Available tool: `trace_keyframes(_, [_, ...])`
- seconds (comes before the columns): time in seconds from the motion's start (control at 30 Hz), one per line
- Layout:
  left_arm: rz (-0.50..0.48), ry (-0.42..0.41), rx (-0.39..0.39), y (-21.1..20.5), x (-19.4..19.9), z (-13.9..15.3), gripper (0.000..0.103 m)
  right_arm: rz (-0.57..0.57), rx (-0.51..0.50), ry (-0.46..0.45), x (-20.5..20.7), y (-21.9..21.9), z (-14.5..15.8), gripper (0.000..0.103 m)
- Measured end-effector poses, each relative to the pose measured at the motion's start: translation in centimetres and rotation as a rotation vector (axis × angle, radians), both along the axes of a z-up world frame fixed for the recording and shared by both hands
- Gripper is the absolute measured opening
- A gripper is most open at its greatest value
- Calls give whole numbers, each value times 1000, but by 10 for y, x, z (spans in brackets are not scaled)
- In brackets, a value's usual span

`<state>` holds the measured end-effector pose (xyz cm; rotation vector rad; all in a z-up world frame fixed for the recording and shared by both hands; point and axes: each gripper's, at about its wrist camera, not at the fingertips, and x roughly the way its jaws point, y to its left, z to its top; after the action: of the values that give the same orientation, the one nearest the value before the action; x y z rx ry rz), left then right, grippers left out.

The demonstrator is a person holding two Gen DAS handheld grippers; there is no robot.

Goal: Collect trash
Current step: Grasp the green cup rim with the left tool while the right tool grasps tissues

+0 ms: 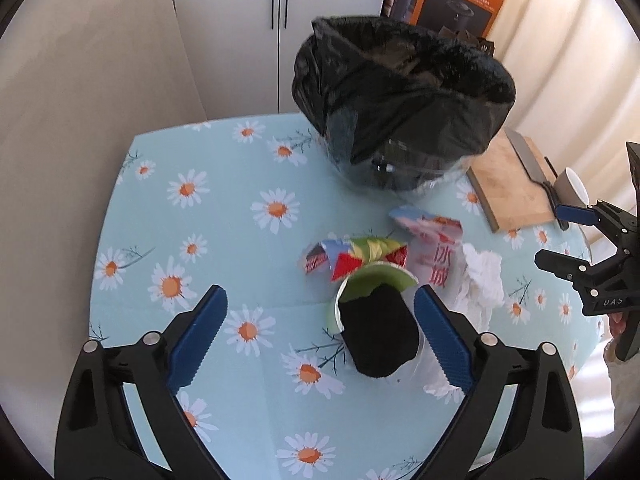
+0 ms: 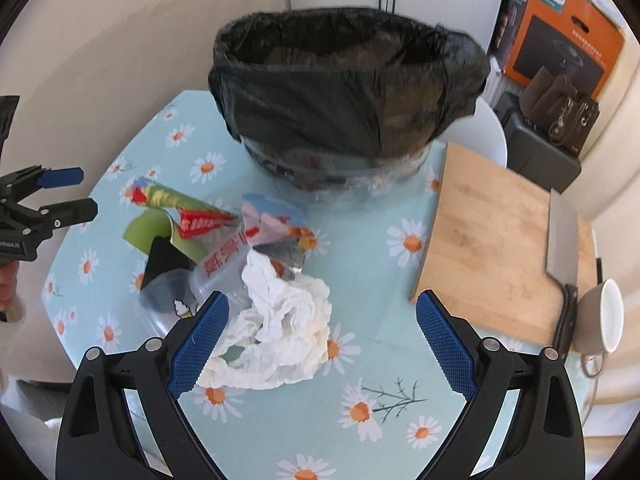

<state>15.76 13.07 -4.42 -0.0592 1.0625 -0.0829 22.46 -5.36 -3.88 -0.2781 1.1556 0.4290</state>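
Crumpled white tissue (image 2: pixel 280 320); colourful wrappers (image 2: pixel 192 216); black-lined bin (image 2: pixel 344 92).

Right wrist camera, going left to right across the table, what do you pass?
Left gripper → green-lidded cup → crumpled white tissue → wooden cutting board → knife → white mug.

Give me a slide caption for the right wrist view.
Open right tongs above a crumpled white tissue, with wrappers and a bag-lined bin on the daisy tablecloth.
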Motion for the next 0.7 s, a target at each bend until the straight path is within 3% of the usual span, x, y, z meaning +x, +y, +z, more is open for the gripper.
trace_keyframes(0.17, [-16, 31, -5, 1, 1, -17, 86, 0, -14, 40, -3, -4, -21, 90])
trace_keyframes(0.53, [-44, 133, -53, 3, 16, -63, 52, -34, 65, 135, -3, -15, -58, 87])
trace_keyframes(0.57, [-47, 135, -51, 2, 17, -64, 51, -32, 83, 143, -4, -15, -60, 82])
trace_keyframes(0.63, [-55, 143, -53, 0, 18, -68, 37, -31, 109, 182, -4, -15, -68, 37])
trace_keyframes(0.67, [-56, 150, -65, 0, 19, -69, 32, -30, 120, 209, -4, -16, -72, 23])
trace_keyframes(0.7, [-58, 157, -91, 1, 20, -72, 14, -33, 129, 227, -5, -16, -75, 6])
